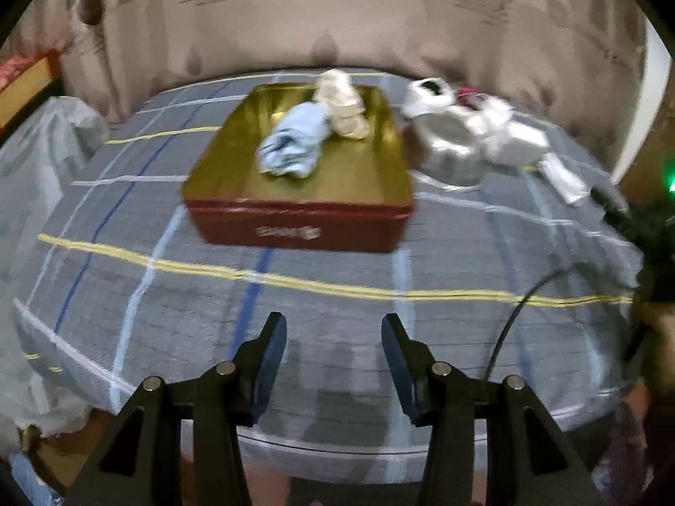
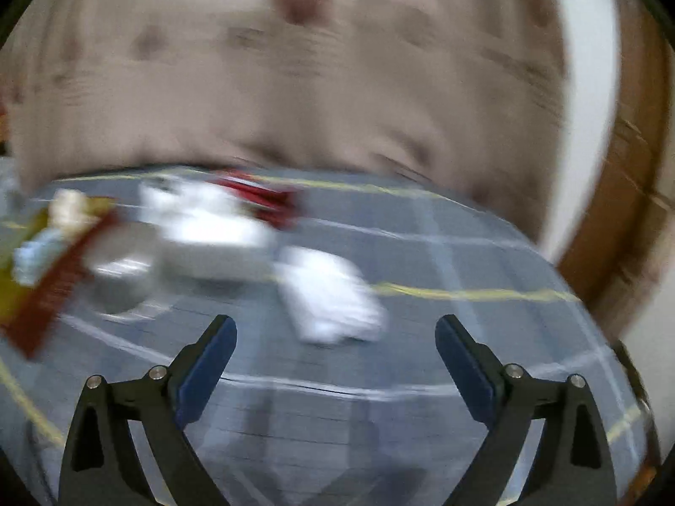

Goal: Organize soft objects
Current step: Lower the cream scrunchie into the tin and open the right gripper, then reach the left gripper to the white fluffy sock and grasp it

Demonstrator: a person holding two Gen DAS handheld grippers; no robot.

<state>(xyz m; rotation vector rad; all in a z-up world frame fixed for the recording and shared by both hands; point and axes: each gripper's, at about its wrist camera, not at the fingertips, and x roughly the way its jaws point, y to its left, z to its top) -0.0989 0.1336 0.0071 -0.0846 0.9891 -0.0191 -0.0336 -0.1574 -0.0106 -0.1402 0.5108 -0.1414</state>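
Observation:
A red tin box (image 1: 301, 223) with a gold inside stands on the checked cloth. A light blue cloth bundle (image 1: 293, 145) and a cream bundle (image 1: 344, 103) lie in it. To its right a pile of white soft pieces (image 1: 493, 130) drapes over a metal bowl (image 1: 451, 152). My left gripper (image 1: 333, 329) is open and empty, well in front of the box. My right gripper (image 2: 335, 329) is open and empty, just in front of a white folded piece (image 2: 333, 295). The right wrist view is blurred; the box (image 2: 55, 282) sits at its left edge.
A grey checked cloth (image 1: 337, 278) covers the table. A patterned curtain (image 1: 337, 21) hangs behind. A red item (image 2: 261, 198) lies behind the white pile. A black cable (image 1: 519, 308) runs at the right. Plastic wrapping (image 1: 46, 126) sits at the left.

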